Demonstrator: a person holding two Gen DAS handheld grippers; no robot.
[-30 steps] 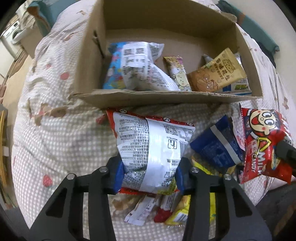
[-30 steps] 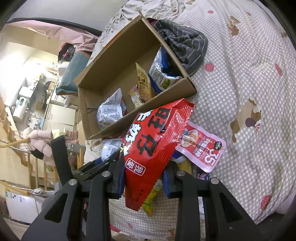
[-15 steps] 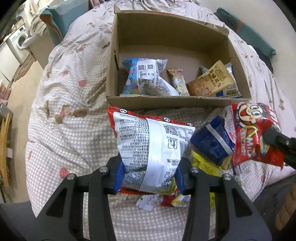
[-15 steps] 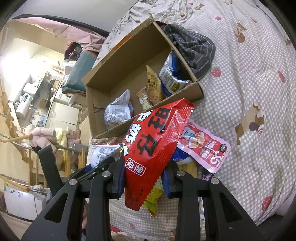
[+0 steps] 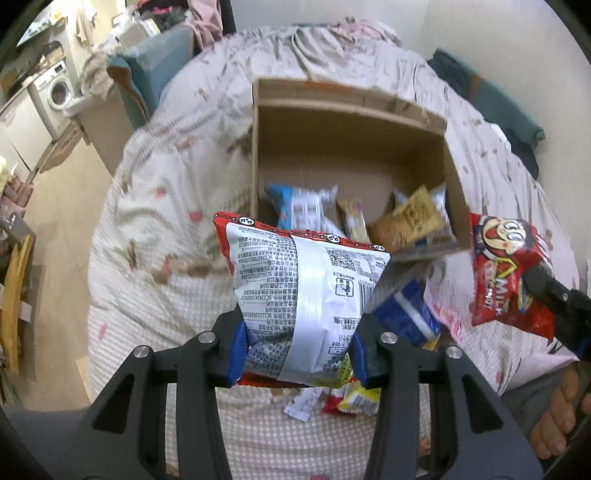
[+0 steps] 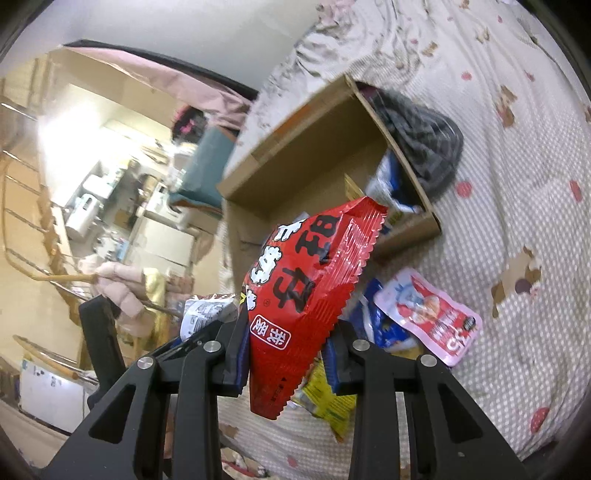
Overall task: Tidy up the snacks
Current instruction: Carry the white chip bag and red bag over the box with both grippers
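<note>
Gripping a silver snack bag [image 5: 310,306], left tongs [image 5: 297,350] hide cardboard box [image 5: 347,155]; right tongs [image 6: 288,354] clamp red candy bag [image 6: 306,291].

Bed [image 5: 155,206] with a checked cream cover, little red and brown prints all over. White washing machine [image 5: 55,92] off past its left side, beige floor [image 5: 59,221] beneath, plain pale wall [image 5: 480,29] behind. Brightly lit shelves [image 6: 110,184] way beyond the bed.
</note>
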